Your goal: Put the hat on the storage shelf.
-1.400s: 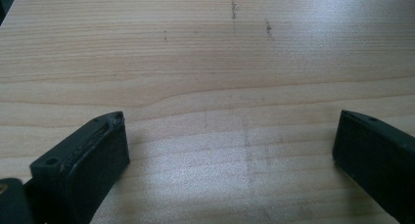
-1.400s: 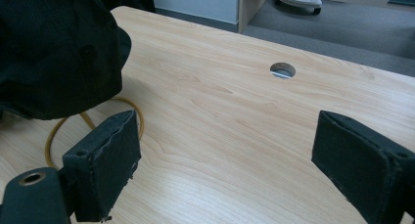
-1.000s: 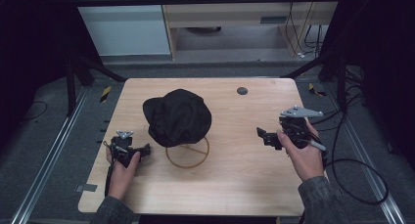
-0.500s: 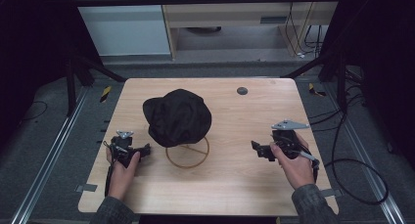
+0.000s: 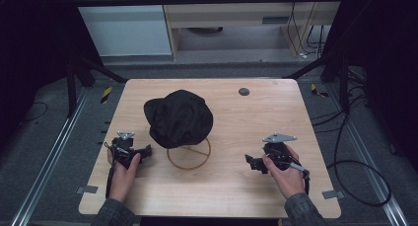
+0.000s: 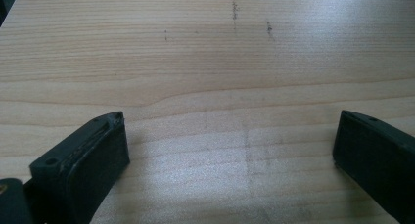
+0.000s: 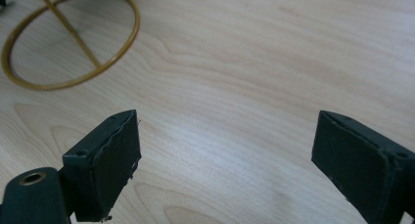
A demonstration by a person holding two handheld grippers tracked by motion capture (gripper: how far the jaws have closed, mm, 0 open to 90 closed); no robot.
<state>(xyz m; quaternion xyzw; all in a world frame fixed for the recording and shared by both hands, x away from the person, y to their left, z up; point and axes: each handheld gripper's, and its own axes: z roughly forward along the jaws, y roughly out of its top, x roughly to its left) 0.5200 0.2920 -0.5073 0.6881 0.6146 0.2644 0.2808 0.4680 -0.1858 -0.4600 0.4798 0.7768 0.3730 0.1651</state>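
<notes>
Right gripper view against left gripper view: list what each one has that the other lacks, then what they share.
Right gripper view: the gold ring base with its crossbar, lying on the table. Left gripper view: dark specks on the wood and a faint grey scuff. Both: a pair of black jaws standing wide apart over bare wood, nothing held between them.

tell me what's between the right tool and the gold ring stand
Just bare wooden table: the right tool view shows open wood between its tool and the ring stand.
</notes>
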